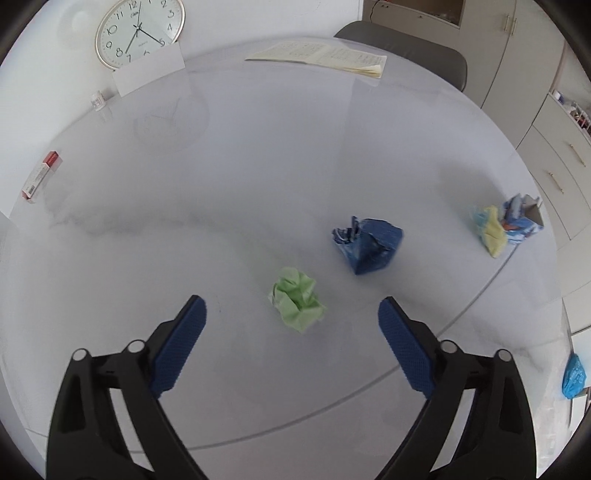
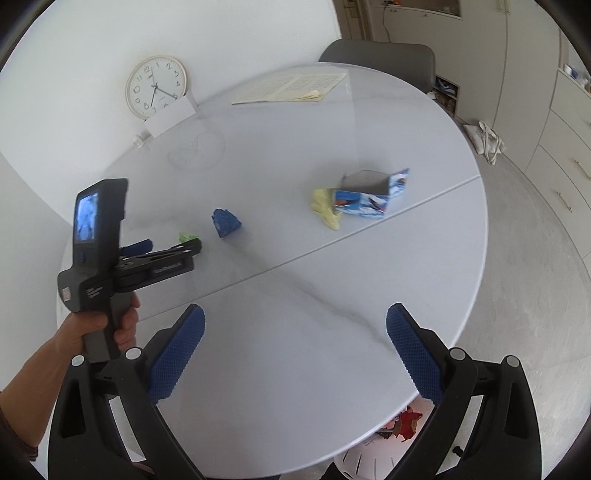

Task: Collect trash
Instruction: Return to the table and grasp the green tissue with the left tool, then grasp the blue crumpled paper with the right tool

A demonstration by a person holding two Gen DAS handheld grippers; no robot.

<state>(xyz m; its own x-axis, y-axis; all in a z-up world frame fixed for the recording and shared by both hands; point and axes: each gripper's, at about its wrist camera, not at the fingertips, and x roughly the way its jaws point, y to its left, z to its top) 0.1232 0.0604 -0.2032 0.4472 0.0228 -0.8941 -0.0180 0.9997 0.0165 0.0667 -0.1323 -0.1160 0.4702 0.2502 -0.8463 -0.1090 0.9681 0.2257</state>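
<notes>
A crumpled green paper ball (image 1: pixel 297 303) lies on the white round table (image 1: pixel 258 166), just ahead of my open, empty left gripper (image 1: pixel 292 314), between its fingers' line. A crumpled blue wrapper (image 1: pixel 367 244) lies beyond it to the right. A yellow crumpled paper (image 1: pixel 491 230) and a torn blue carton (image 1: pixel 522 219) sit near the right edge. In the right wrist view my right gripper (image 2: pixel 295 325) is open and empty above the table's near part; the left gripper (image 2: pixel 162 254), green ball (image 2: pixel 186 236), blue wrapper (image 2: pixel 225 222), yellow paper (image 2: pixel 325 208) and carton (image 2: pixel 369 195) all show.
A wall clock (image 1: pixel 139 31), white card (image 1: pixel 149 70), open booklet (image 1: pixel 321 57) and red-white box (image 1: pixel 40 177) sit at the table's far side. A grey chair (image 1: pixel 406 48) stands behind. A white bin with trash (image 2: pixel 373 454) sits below the near table edge.
</notes>
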